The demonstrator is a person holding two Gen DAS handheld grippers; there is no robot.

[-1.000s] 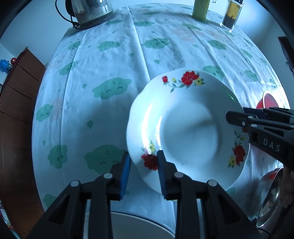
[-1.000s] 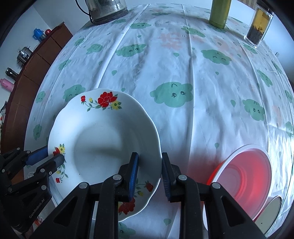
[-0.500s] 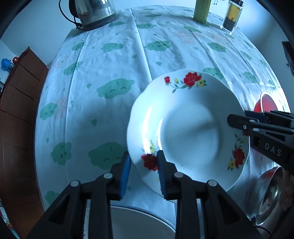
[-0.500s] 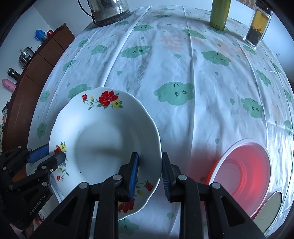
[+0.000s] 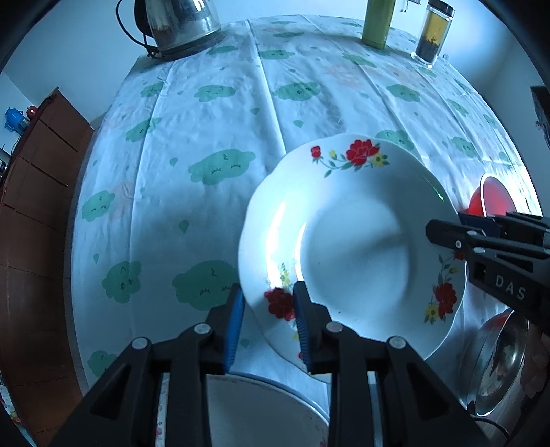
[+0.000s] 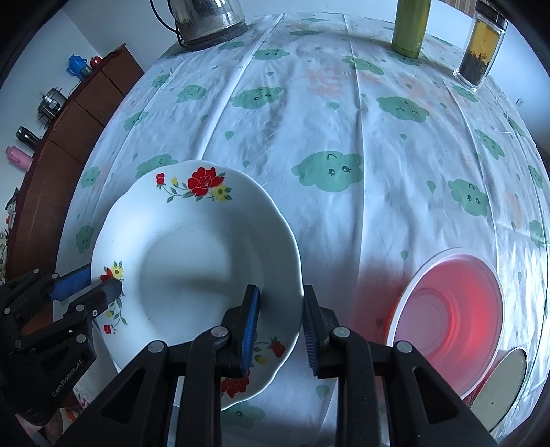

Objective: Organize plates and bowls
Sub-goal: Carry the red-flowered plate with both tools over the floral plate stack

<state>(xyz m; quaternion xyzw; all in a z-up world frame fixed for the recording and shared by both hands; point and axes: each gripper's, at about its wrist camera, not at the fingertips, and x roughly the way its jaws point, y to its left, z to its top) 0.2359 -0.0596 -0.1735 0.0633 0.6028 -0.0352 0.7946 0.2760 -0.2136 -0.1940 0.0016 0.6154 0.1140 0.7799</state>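
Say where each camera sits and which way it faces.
Left wrist: on the left gripper, facing steeply down at the flowered plate and table; right gripper enters from the right.
Right wrist: on the right gripper, same plate, red bowl beside it.
Shared: plate, kettle, jar.

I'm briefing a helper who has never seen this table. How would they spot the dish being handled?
On the cloud-print tablecloth, look near the front edge, left of the red bowl. The flowered plate is white, scalloped, with red roses, gripped on both rims.
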